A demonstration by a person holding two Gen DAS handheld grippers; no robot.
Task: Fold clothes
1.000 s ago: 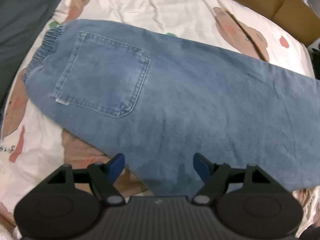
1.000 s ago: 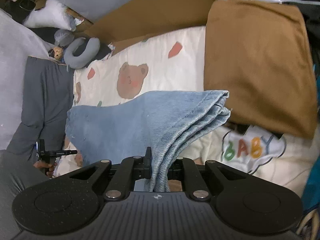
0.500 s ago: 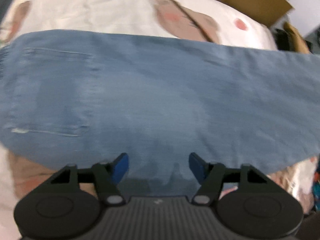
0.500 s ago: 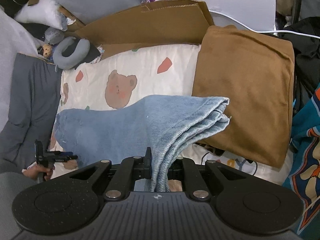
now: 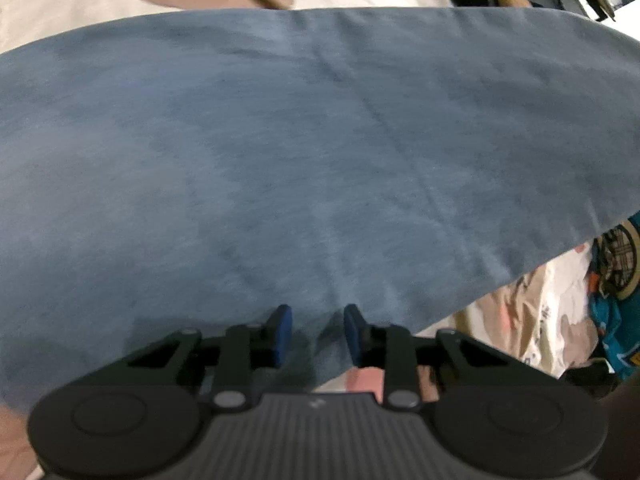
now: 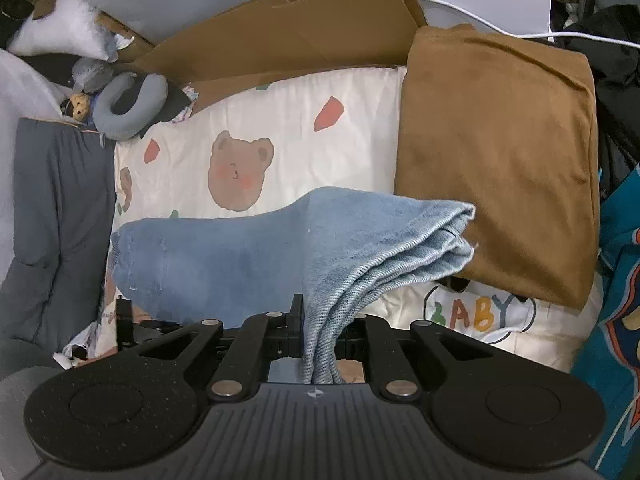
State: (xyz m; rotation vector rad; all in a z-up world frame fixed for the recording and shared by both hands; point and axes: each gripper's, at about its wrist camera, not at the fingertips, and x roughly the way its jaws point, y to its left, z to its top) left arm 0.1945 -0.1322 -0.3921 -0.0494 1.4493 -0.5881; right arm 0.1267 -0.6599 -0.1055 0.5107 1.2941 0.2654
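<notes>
Blue jeans point(image 5: 304, 152) lie across a cream bear-print sheet point(image 6: 288, 120). In the left wrist view my left gripper point(image 5: 318, 320) sits low at the near edge of the jeans. Its jaws are closing with the denim edge between the blue pads point(image 5: 282, 328), and a narrow gap still shows. In the right wrist view my right gripper point(image 6: 320, 320) is shut on the bunched leg ends of the jeans point(image 6: 380, 248) and holds them lifted off the bed. The waist end point(image 6: 136, 260) rests flat at the left.
A folded brown blanket point(image 6: 496, 160) lies right of the jeans, with flattened cardboard point(image 6: 300, 28) behind. A grey neck pillow point(image 6: 128, 108) and a grey quilted cover point(image 6: 60, 220) are at the left. Teal patterned cloth point(image 6: 616, 320) lies at the right edge.
My left gripper has slid right along the jeans, away from the back pocket, dropped closer, and its jaws have narrowed around the edge. My right gripper has risen a little with the leg ends.
</notes>
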